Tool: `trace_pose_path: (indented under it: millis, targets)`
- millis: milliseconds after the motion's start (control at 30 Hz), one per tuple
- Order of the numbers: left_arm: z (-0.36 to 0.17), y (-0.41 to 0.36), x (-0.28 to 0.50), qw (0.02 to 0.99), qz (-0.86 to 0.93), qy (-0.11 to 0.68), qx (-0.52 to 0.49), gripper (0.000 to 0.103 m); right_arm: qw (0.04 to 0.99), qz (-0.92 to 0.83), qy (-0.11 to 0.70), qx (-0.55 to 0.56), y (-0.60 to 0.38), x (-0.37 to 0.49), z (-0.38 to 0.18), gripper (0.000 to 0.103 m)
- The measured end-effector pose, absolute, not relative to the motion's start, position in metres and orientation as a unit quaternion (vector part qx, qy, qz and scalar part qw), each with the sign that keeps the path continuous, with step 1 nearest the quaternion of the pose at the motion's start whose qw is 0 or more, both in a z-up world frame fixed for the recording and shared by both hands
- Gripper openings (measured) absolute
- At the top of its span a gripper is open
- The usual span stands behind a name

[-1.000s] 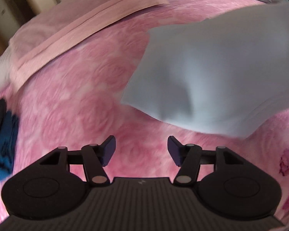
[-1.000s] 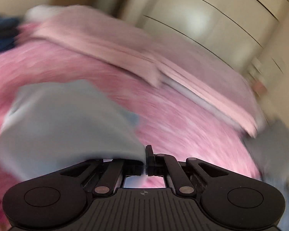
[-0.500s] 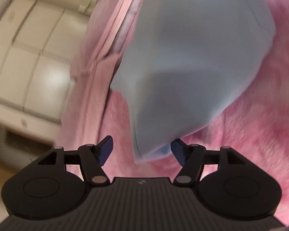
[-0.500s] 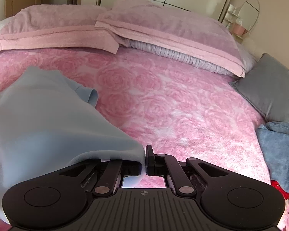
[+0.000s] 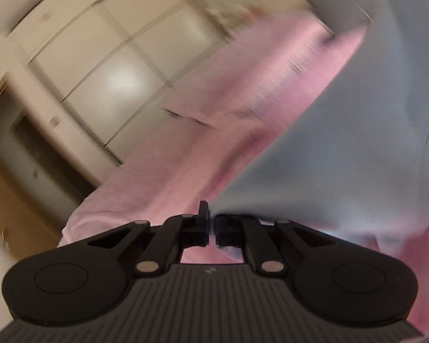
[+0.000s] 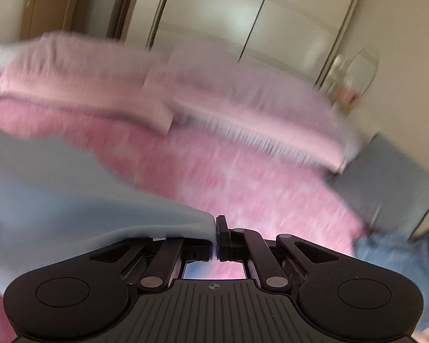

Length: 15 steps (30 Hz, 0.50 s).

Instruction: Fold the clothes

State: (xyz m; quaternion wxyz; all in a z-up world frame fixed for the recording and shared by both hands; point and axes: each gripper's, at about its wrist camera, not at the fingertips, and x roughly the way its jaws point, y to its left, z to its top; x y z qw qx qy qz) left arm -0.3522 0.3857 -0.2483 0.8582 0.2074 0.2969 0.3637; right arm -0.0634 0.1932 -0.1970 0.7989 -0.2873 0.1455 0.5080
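A light blue garment [image 5: 343,148] hangs in the air over the pink rose-patterned bed [image 6: 243,188]. My left gripper [image 5: 210,224] is shut on one edge of it; the cloth spreads up and to the right from the jaws. My right gripper [image 6: 216,238] is shut on another edge of the same garment [image 6: 57,194], which drapes away to the left. Both views are blurred by motion.
Pink pillows [image 6: 243,108] lie at the head of the bed, in front of a cream wardrobe [image 6: 257,20]. A grey cushion [image 6: 386,177] and a blue denim garment [image 6: 400,263] lie at the right side of the bed. A wooden door [image 5: 17,188] stands at the left.
My left gripper was open beside the hanging blue garment; it has now closed on its edge and tilted up. My right gripper has kept its hold and lifted.
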Motion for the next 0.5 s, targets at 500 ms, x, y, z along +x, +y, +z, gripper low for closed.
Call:
trace_pose_path:
  millis: [500]
  targets:
    - [-0.009,0.36,-0.431,0.906,0.381,0.129,0.131,0.004,0.829,0.523,0.049,-0.191,0.131,-0.11,0.004,0.0]
